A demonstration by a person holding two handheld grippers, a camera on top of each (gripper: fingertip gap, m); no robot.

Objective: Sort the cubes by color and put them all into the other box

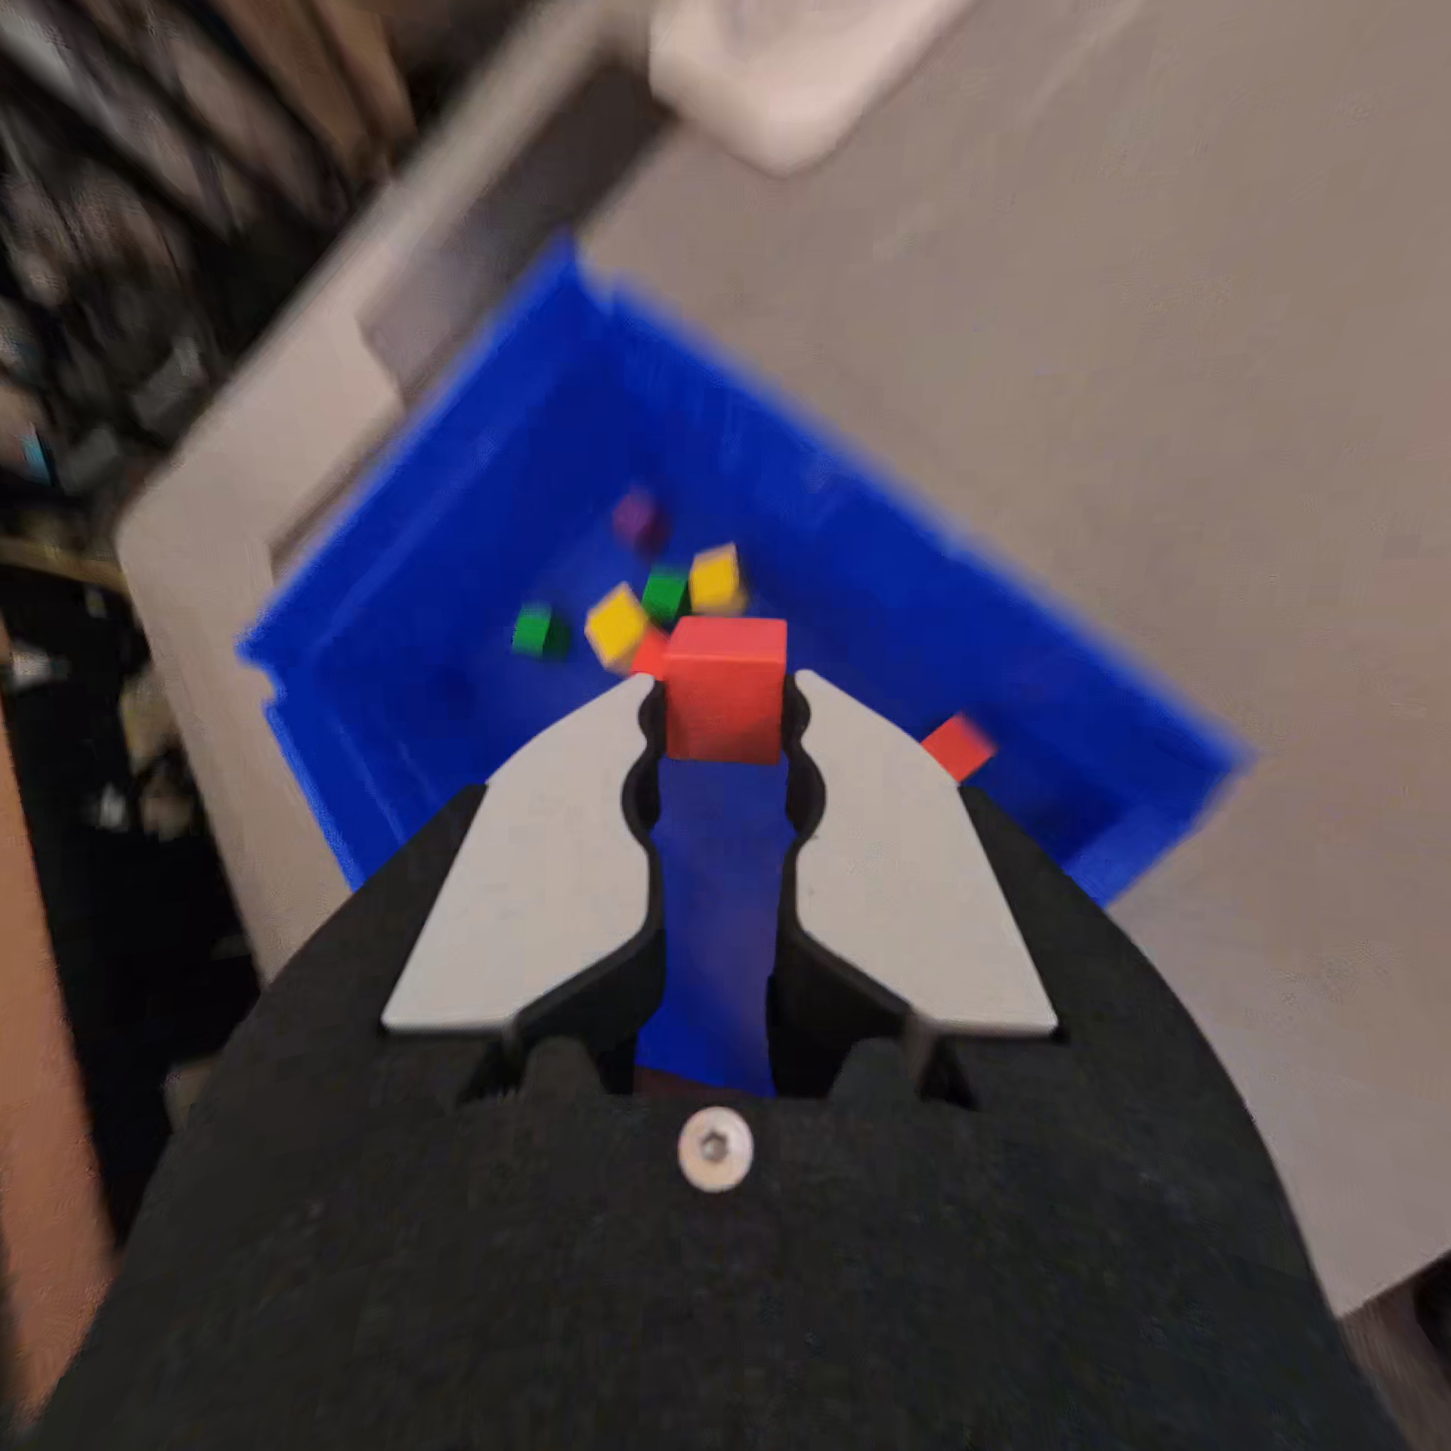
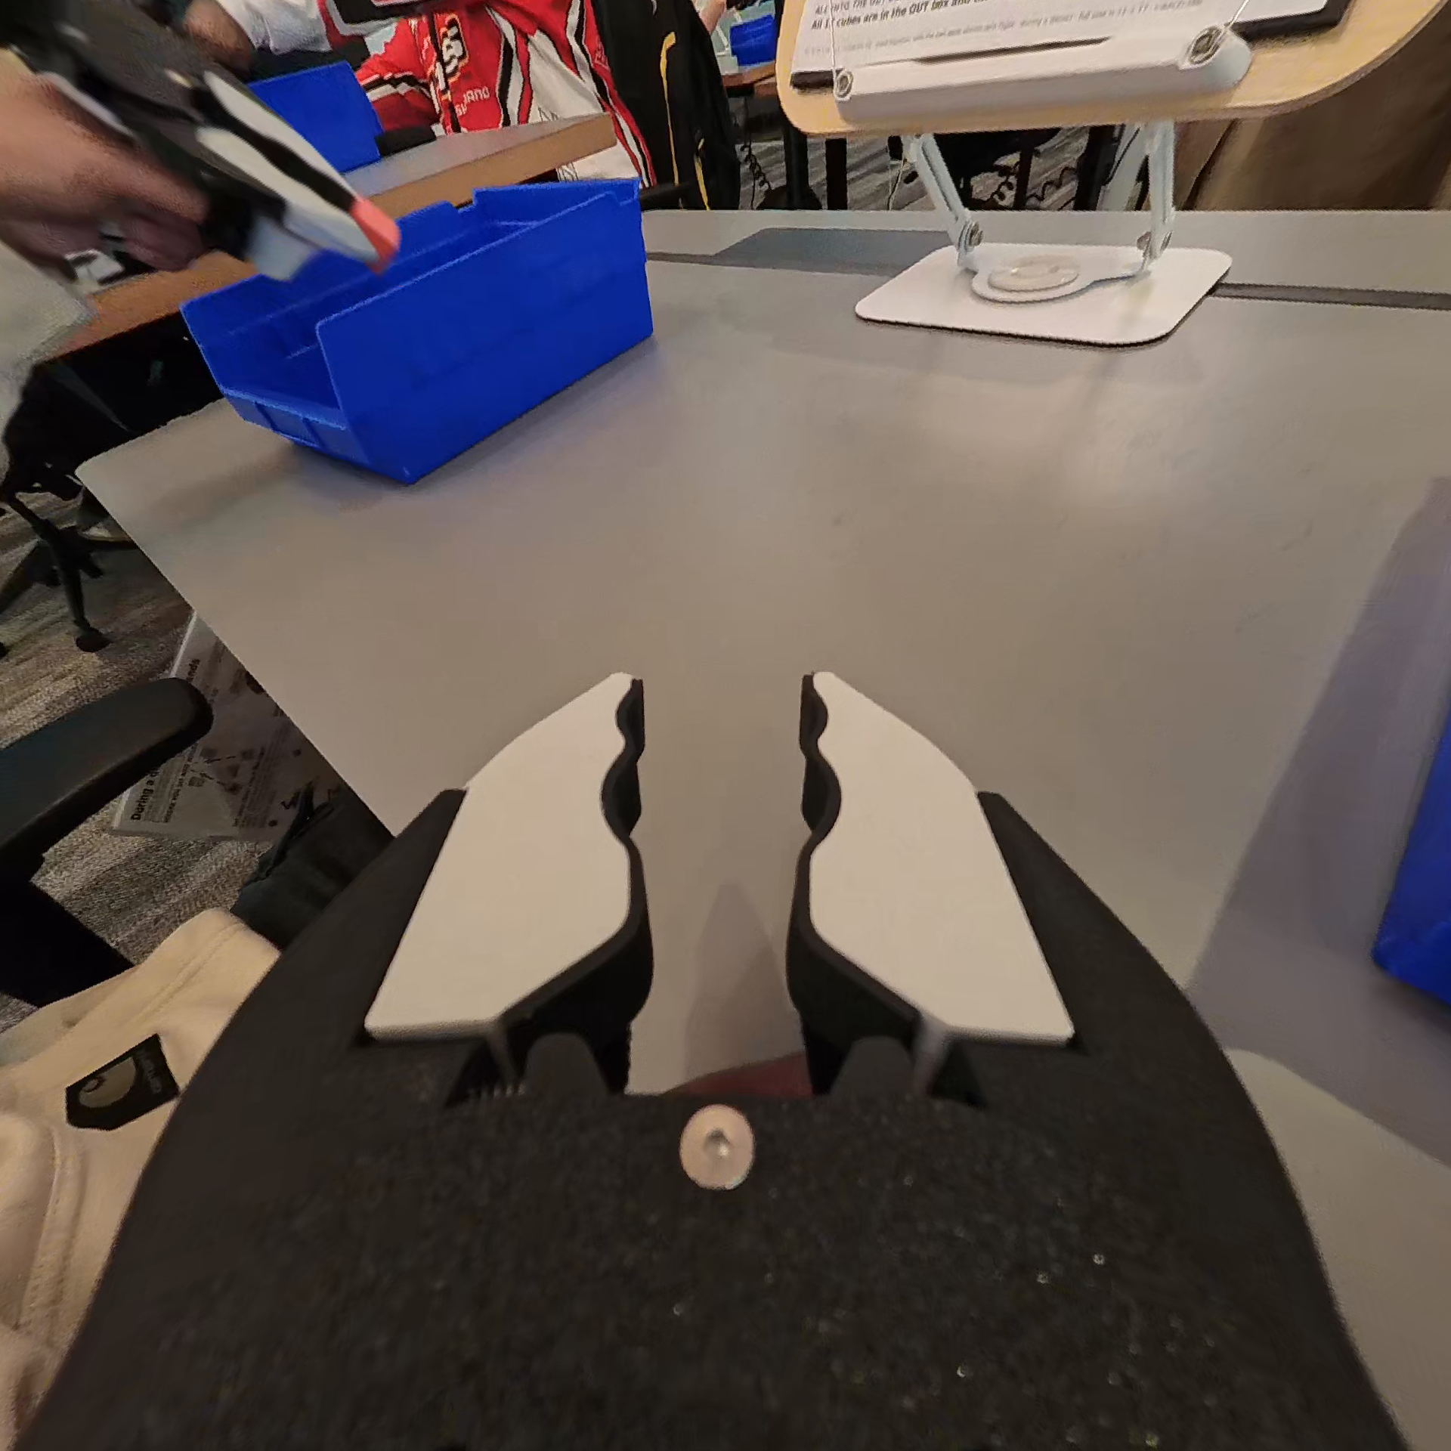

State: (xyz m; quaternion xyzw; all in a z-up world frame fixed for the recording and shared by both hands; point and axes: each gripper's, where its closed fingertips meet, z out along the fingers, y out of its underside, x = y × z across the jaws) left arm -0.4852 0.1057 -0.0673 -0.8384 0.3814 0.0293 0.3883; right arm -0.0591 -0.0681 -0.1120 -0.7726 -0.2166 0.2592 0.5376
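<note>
My left gripper (image 1: 724,691) is shut on a red cube (image 1: 724,687) and holds it above a blue box (image 1: 903,565). In the box lie two yellow cubes (image 1: 616,624), two green cubes (image 1: 540,630), a purple cube (image 1: 637,514) and another red cube (image 1: 959,744). The view is blurred. In the right wrist view the same blue box (image 2: 487,338) stands at the table's far left, with the left gripper (image 2: 375,228) and its red cube (image 2: 377,228) over it. My right gripper (image 2: 722,699) is open and empty over the grey table (image 2: 864,534). A second blue box (image 2: 1421,887) shows at the right edge.
A white stand (image 2: 1052,290) holding a sheet sits at the table's back right. A black chair arm (image 2: 86,754) and a paper sheet on the floor lie to the left. A cream sleeve (image 2: 94,1099) is at lower left. People sit at other tables behind.
</note>
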